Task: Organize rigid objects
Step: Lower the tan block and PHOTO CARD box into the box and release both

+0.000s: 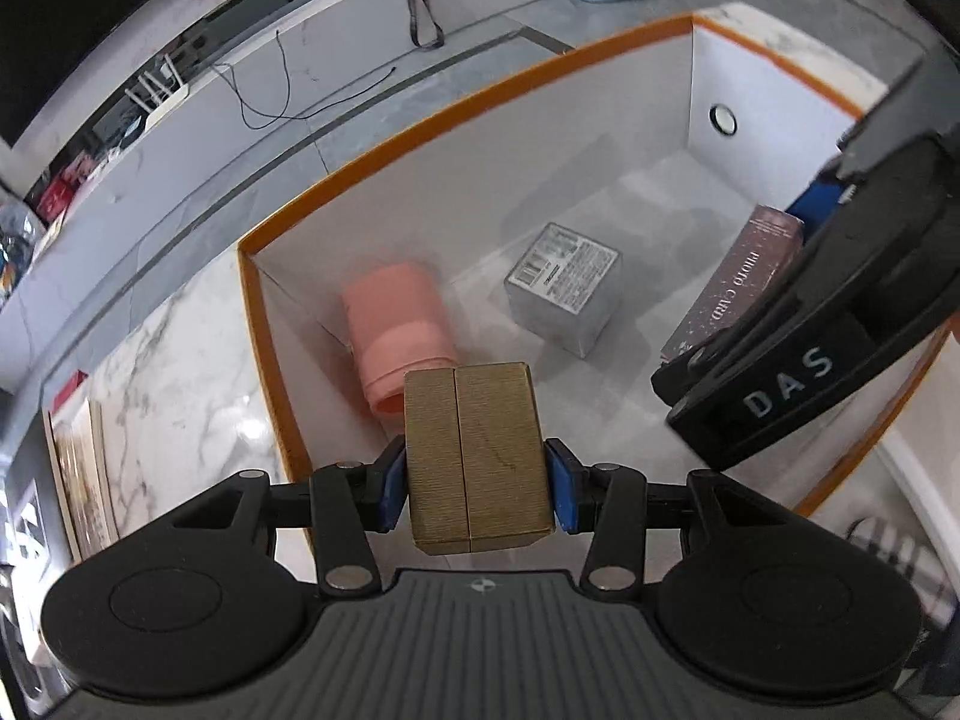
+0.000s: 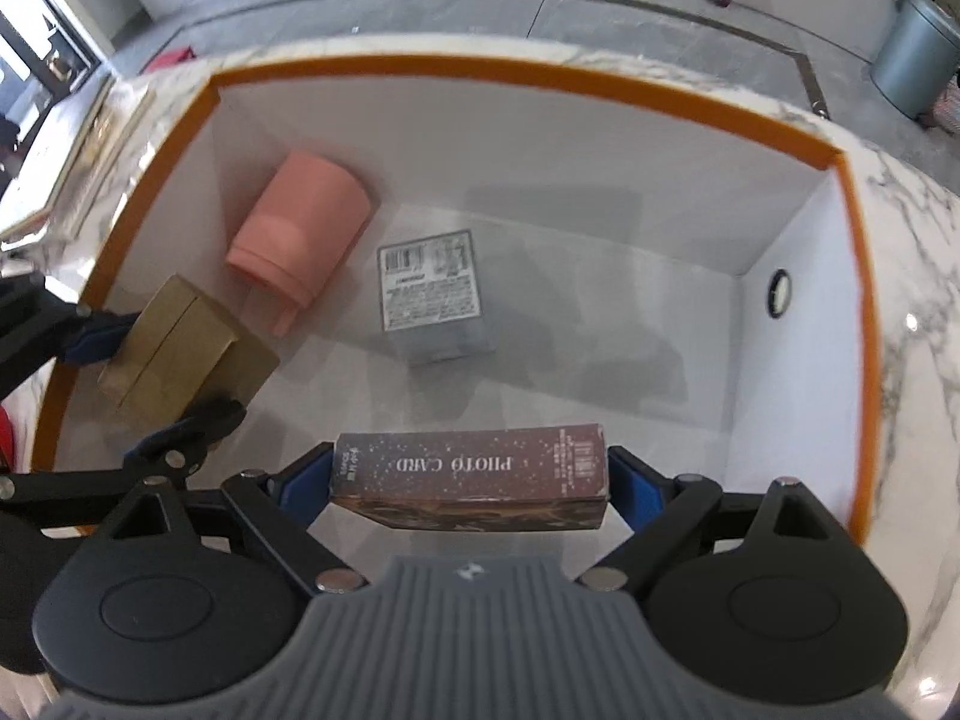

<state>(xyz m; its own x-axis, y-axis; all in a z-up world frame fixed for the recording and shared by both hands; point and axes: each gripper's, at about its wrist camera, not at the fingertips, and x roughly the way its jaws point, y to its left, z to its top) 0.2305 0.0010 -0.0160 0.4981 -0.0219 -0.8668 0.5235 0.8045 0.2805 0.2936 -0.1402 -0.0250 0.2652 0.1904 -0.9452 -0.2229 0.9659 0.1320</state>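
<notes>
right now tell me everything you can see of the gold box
The gold box is a small rectangular block with a fine ribbed, brushed-metal-looking finish and a seam running down its middle. It is clamped between the blue pads of the left gripper, tilted, hanging above the floor of the orange-rimmed bin near its left wall, close to the pink cup without touching it.

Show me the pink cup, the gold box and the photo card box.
pink cup (image 2: 300, 222): right wrist view, on its curved side.
gold box (image 1: 477, 456): left wrist view, on its top face.
photo card box (image 2: 474, 463): right wrist view, on its lettered face.
</notes>
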